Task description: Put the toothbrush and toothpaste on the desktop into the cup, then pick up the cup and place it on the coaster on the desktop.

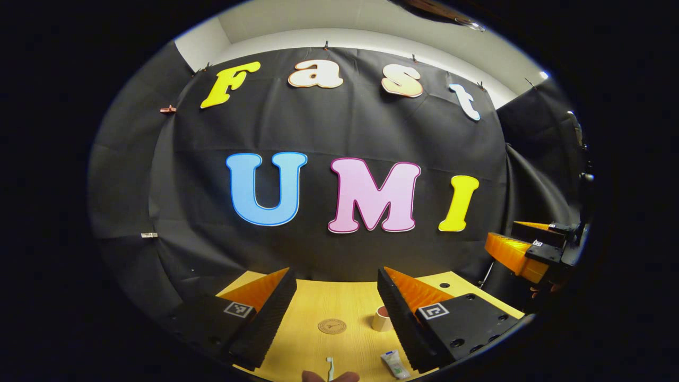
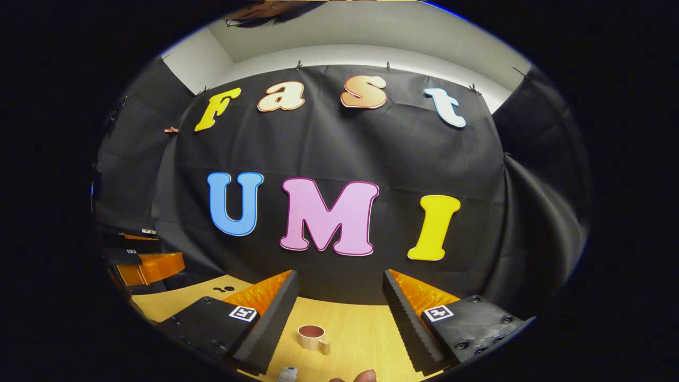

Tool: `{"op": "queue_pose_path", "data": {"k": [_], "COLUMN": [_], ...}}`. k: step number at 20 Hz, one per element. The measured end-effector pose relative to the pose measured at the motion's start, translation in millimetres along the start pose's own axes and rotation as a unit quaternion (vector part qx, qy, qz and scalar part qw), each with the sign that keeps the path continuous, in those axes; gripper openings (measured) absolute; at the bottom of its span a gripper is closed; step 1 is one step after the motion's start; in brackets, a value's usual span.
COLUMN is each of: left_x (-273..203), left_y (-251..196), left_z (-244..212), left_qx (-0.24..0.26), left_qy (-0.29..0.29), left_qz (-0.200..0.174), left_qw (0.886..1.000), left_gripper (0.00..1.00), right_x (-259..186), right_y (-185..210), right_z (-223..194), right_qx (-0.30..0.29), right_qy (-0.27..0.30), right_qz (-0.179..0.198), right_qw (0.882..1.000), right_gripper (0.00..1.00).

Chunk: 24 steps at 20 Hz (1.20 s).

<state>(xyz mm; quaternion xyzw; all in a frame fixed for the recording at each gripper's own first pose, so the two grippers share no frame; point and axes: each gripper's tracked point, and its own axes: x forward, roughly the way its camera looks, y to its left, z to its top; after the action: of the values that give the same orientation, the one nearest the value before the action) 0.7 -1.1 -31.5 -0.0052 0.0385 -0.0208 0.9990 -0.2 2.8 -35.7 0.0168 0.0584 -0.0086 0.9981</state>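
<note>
Both grippers hover with fingers apart and empty; the left gripper [image 1: 334, 297] should drop squarely over the toothbrush [image 1: 330, 367], nearest on the counter [image 1: 318, 302], before the cup [image 1: 382, 318].

Pale wood-grain desktop [image 1: 339, 302], round cork-like coaster [image 1: 332, 326]

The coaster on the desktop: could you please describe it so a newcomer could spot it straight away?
Start at the wooden desktop below the black cloth wall. In the left gripper view, the coaster lies flat between that gripper's fingers, left of the cup and beyond the toothbrush. It is the only flat round brown disc there.
</note>
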Motion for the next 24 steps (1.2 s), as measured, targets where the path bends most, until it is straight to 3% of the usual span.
{"op": "queue_pose_path", "data": {"k": [7,11,15,24], "left_x": [2.8,0.8,-3.1,-12.5], "left_y": [5.2,8.1,17.0,46.4], "left_z": [-43.5,-87.1,-123.3,-182.6], "left_qx": [-0.007,-0.009,-0.002,0.007], "left_qy": [0.056,0.109,0.147,0.194], "left_qz": [0.002,-0.001,0.003,-0.002], "left_qw": [0.998,0.994,0.989,0.981], "left_gripper": [0.97,0.97,0.97,0.97], "right_x": [0.6,-0.6,-11.1,-31.5], "right_y": [6.8,24.1,47.7,107.0], "right_z": [-52.6,-109.8,-179.0,-313.1], "right_qx": [0.010,0.029,0.042,0.001], "right_qy": [0.076,0.157,0.257,0.450], "right_qz": [0.006,0.027,0.043,0.069], "right_qw": [0.997,0.987,0.965,0.890], "right_gripper": [0.97,0.97,0.97,0.97]}}
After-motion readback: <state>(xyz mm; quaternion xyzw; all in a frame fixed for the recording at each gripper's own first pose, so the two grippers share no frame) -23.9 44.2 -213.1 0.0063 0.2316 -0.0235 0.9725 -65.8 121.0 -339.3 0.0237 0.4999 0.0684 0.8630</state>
